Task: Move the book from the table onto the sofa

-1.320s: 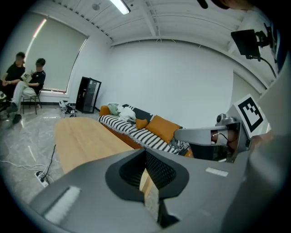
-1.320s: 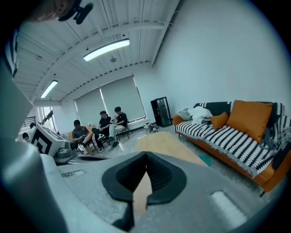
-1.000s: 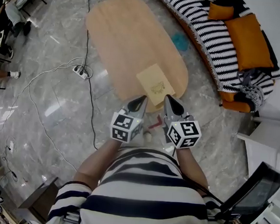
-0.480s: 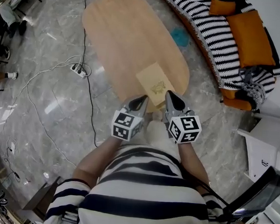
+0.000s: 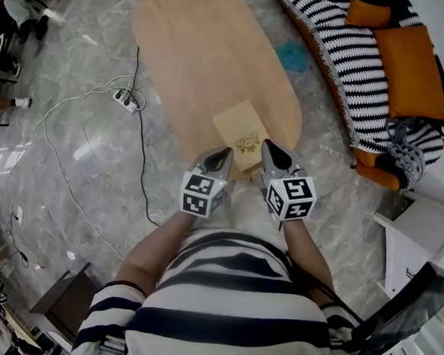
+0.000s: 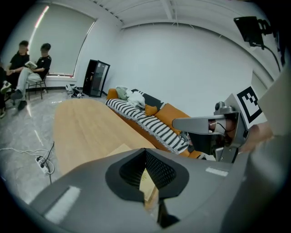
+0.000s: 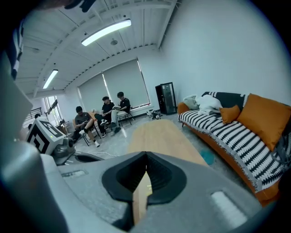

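Note:
A tan book [image 5: 241,134] lies flat at the near end of the oval wooden table [image 5: 201,49]. My left gripper [image 5: 223,153] is shut and holds nothing; its tip hovers at the table's near edge, just left of the book's near corner. My right gripper [image 5: 272,147] is also shut and holds nothing, with its tip by the book's right near side. In the left gripper view a slice of the book [image 6: 146,183] shows in the slit between the jaws. The sofa [image 5: 346,60], with a striped throw and orange cushions [image 5: 412,61], runs along the table's right.
A teal thing [image 5: 293,56] lies on the floor between table and sofa. A power strip [image 5: 127,100] and cables trail over the marble floor at left. A white cabinet [image 5: 420,234] stands at right. Several people sit at the room's far end [image 7: 104,113].
Both grippers have sunk and drawn in toward the table's near end; their tips now flank the book's near edge. The jaws stay shut.

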The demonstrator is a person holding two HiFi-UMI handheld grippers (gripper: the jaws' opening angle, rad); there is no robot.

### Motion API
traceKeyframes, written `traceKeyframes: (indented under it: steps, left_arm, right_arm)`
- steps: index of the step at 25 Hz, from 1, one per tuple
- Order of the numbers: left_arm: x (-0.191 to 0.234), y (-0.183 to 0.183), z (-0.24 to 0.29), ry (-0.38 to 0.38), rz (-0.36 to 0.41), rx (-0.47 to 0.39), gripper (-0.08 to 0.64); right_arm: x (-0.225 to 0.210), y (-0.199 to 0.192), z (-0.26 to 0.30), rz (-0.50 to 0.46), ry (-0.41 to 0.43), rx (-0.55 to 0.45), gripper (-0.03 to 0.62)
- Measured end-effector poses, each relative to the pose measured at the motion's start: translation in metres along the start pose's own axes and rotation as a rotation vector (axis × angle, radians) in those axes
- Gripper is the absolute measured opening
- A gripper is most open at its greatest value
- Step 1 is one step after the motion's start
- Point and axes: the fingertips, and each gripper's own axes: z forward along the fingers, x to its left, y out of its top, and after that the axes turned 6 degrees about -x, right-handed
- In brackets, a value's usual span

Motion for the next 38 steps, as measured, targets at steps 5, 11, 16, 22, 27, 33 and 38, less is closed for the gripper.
traceKeyframes:
  steps: [5, 11, 16, 22, 27, 33, 38]
  left_arm:
    - [0.0, -0.024, 0.021, 0.006, -0.028, 0.053, 0.002]
    - [0.008, -0.043, 0.04, 0.051, -0.058, 0.095, 0.002]
    - [0.019, -0.066, 0.049, 0.107, -0.098, 0.132, 0.002]
    - [0.035, -0.093, 0.064, 0.171, -0.146, 0.171, 0.002]
    - [0.047, -0.109, 0.075, 0.21, -0.154, 0.185, 0.002]
    - [0.067, -0.125, 0.082, 0.286, -0.187, 0.191, 0.087]
    - [0.079, -0.134, 0.087, 0.334, -0.242, 0.182, 0.212]
  right_arm:
    - [-0.01, -0.018, 0.014, -0.007, 0.042, 0.05, -0.005]
    - [-0.025, -0.046, 0.029, -0.021, 0.077, 0.115, -0.005]
    - [-0.036, -0.073, 0.041, -0.031, 0.102, 0.166, -0.005]
    - [-0.045, -0.101, 0.064, -0.058, 0.138, 0.22, -0.002]
    - [-0.055, -0.116, 0.079, -0.058, 0.153, 0.234, 0.034]
    - [-0.067, -0.138, 0.096, -0.074, 0.167, 0.28, 0.071]
    - [-0.076, -0.155, 0.107, -0.052, 0.191, 0.309, 0.163]
